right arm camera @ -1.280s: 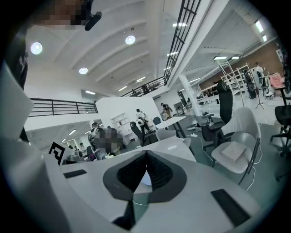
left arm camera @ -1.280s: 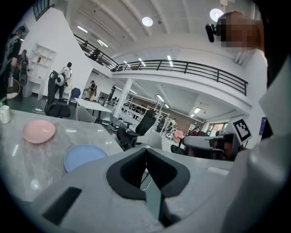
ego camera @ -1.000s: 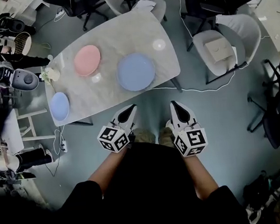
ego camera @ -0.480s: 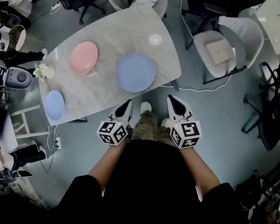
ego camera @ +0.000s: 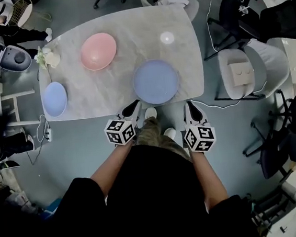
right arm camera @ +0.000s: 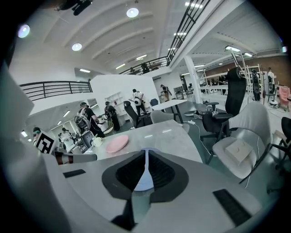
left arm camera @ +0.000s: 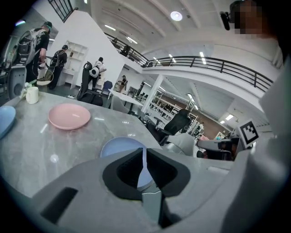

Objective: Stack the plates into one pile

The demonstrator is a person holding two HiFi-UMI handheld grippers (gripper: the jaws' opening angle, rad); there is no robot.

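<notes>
1. Approach, nearly finished. A second earlier both grippers hung well short of the grey marble-look surface (ego camera: 75, 75). The person had since stepped in, and both grippers sat at its near edge.
2. Left tongs (ego camera: 134, 105) were pressed together with nothing between them. Their tip was at the near edge, just beside the large pale-blue round plate (ego camera: 155, 81). In the left gripper view that plate lay straight beyond the shut tips.
3. Right tongs (ego camera: 190, 106) were likewise pressed together and empty. They sat just off the near right corner of the surface, to the right of the large plate and apart from it.
4. Plates were all separate, none stacked. The large pale-blue round plate lay nearest the person. The pink round plate (ego camera: 98, 51) lay farther back and to the left. The small pale-blue round plate (ego camera: 55, 99) lay at the left end, well apart from both.
5. A white mug holding flowers (ego camera: 51, 58) stood at the far left edge, near the pink plate. Contact could not be told.
6. Only reach had changed; no plate had shifted on the surface.
7. Judgement: stacking had not begun. Either pair of tongs would have to spread before taking a rim. The large plate looked the natural base for the pile.
</notes>
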